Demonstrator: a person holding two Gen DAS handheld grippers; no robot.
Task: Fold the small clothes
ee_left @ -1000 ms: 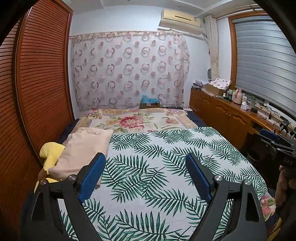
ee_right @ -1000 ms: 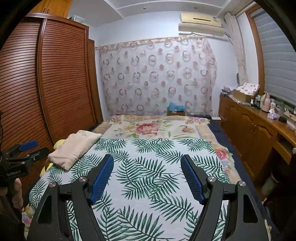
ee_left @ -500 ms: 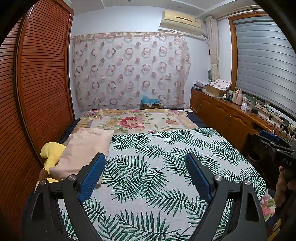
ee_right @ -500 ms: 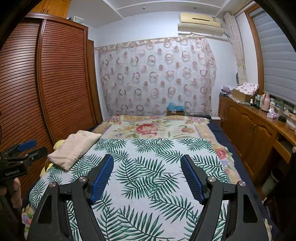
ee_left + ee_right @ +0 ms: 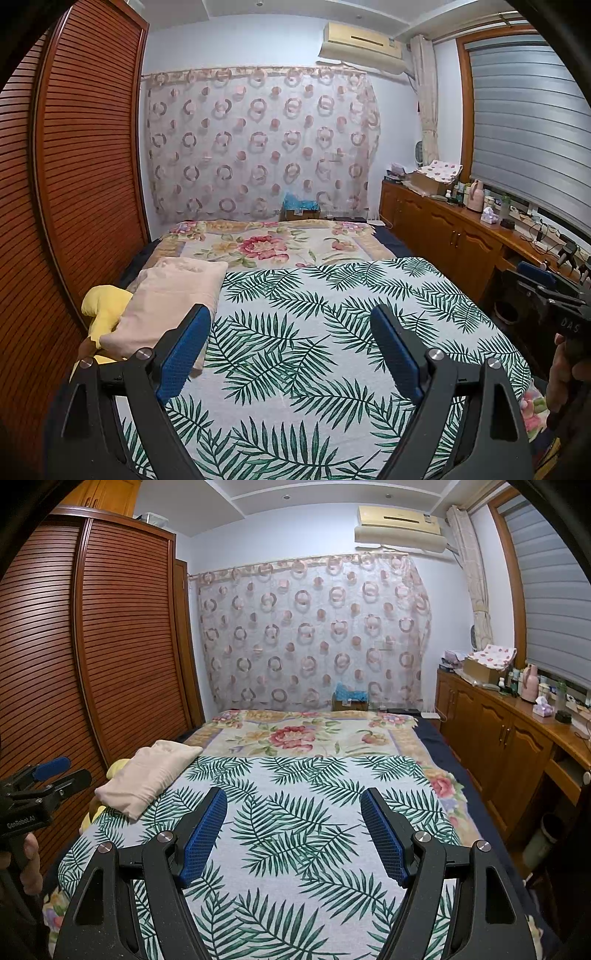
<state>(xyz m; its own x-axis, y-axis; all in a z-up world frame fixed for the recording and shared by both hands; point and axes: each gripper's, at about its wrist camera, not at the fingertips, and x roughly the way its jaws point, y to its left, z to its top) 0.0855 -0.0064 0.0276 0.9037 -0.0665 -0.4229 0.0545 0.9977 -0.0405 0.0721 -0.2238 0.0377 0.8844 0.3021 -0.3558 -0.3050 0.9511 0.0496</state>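
A beige folded cloth (image 5: 170, 295) (image 5: 147, 775) lies at the bed's left edge, resting on a yellow item (image 5: 105, 306) (image 5: 116, 766). My left gripper (image 5: 290, 310) hovers open above the palm-leaf sheet (image 5: 314, 314), just right of the beige cloth, with nothing between its blue pads. My right gripper (image 5: 293, 793) is also open and empty over the sheet (image 5: 295, 830), farther right of the cloth. Each gripper shows at the side of the other view, held by a hand: the right one (image 5: 543, 284) and the left one (image 5: 64, 773).
A floral blanket (image 5: 266, 247) covers the far half of the bed. A slatted wooden wardrobe (image 5: 85, 166) runs close along the left. A wooden cabinet (image 5: 498, 734) with bottles and boxes lines the right wall. A patterned curtain (image 5: 314, 635) hangs behind the bed.
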